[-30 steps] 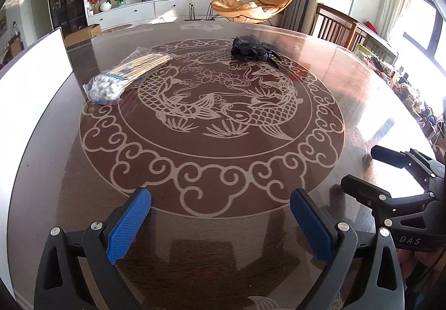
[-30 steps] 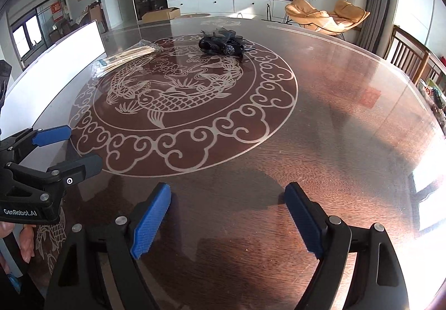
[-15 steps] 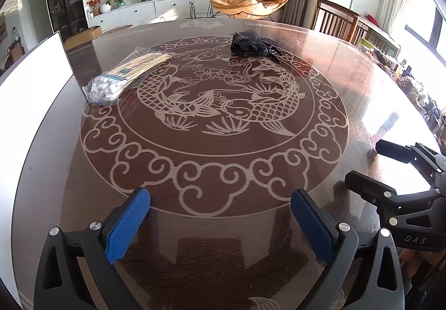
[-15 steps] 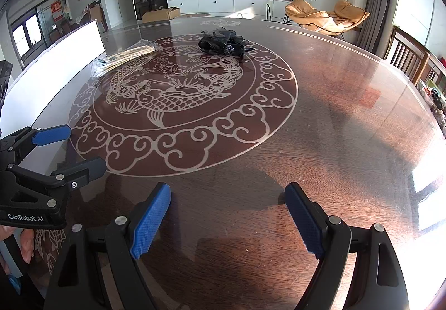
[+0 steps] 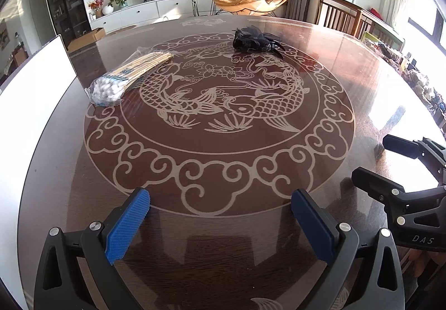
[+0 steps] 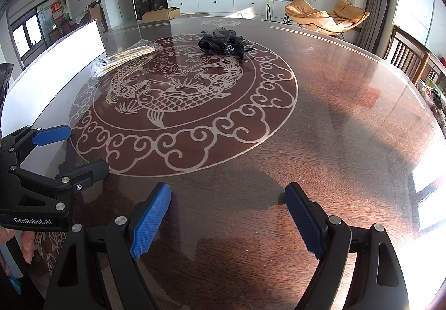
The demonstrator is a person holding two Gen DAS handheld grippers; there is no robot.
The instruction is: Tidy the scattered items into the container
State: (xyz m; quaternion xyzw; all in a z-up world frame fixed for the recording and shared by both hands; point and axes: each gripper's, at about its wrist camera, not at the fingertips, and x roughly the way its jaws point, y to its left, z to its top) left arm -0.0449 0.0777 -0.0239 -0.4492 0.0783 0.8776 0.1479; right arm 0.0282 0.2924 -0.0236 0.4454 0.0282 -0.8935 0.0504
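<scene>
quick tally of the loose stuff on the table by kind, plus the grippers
Bag of cotton swabs: 1
Black bundle, too small to identify: 1
Grippers, both open and empty, left gripper and right gripper: 2
White container at the table's edge: 1
Total: 5

Right gripper [image 6: 227,219] gapes empty over the table [image 6: 320,114]; cotton swabs [image 6: 122,59] and black bundle [image 6: 221,43] lie beyond.
</scene>
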